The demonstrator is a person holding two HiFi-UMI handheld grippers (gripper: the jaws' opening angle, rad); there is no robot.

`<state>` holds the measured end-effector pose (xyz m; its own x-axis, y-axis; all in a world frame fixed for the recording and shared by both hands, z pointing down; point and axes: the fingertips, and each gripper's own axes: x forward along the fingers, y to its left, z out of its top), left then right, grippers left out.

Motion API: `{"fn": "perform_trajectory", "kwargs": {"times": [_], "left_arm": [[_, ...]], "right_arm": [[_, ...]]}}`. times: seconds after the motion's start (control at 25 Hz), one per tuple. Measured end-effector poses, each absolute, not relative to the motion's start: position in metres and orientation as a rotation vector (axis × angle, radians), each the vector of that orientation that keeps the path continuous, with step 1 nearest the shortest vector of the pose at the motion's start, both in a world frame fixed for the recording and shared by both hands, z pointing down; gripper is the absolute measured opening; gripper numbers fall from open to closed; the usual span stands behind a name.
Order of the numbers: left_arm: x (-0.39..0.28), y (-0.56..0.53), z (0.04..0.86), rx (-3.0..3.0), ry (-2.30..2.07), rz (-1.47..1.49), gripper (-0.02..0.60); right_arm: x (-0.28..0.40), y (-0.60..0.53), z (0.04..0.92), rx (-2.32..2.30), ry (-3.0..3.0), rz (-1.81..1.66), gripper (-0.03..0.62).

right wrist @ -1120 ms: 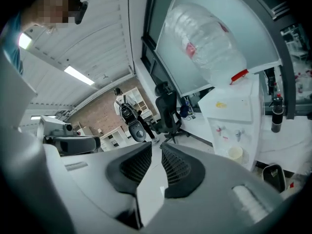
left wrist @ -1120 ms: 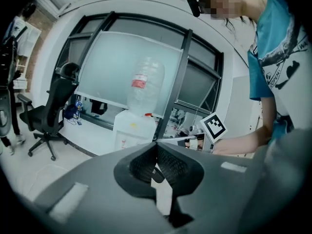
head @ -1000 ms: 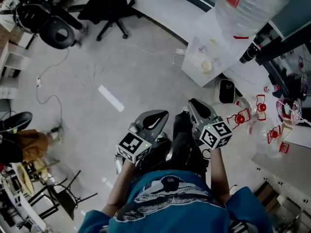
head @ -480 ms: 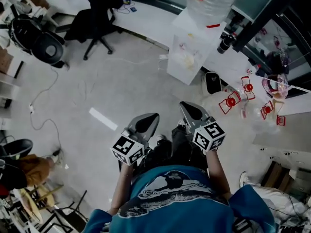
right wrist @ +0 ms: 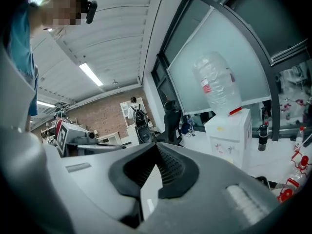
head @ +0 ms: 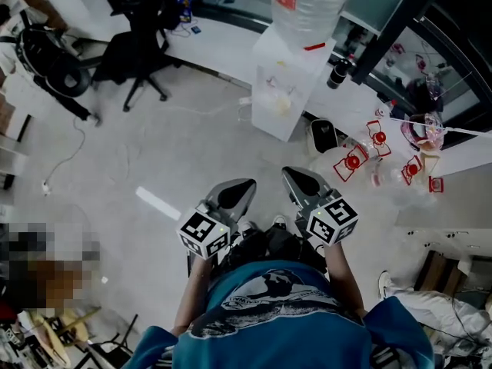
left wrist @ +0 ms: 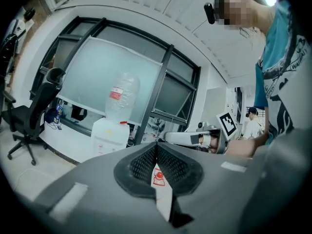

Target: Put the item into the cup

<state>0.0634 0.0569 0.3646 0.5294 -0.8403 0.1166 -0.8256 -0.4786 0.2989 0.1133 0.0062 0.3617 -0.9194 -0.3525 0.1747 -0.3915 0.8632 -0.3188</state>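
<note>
Both grippers are held close to the person's body, above the floor. In the head view the left gripper [head: 235,194] and the right gripper [head: 299,181] point forward, side by side. The left gripper view shows its pads [left wrist: 146,161] pressed together with nothing between them. My right gripper [right wrist: 157,149] is shut too and holds nothing. Several clear cups with red marks [head: 350,162] stand on the white table [head: 461,160] ahead and to the right, beyond reach of both grippers. I cannot tell which thing there is the item.
A white water dispenser [head: 283,83] with a large clear bottle [head: 307,6] stands ahead. A black bin [head: 323,135] sits at its foot. A black office chair [head: 134,52] stands at the far left by a long white desk [head: 207,48]. Cables lie on the grey floor [head: 154,152].
The head view has swung, so the dispenser and the table with cups slid leftward in the picture. Both grippers stayed close to the body, side by side.
</note>
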Motion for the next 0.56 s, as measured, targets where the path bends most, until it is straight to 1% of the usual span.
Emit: {"fn": "perform_trajectory", "kwargs": {"times": [0.28, 0.56], "left_arm": [[0.090, 0.048, 0.364, 2.468, -1.356, -0.056, -0.002], [0.103, 0.033, 0.359, 2.467, -1.375, -0.048, -0.002]], "right_arm": [[0.132, -0.001, 0.358, 0.563, -2.934, 0.494, 0.000], [0.146, -0.014, 0.350, 0.548, -2.950, 0.470, 0.000]]}}
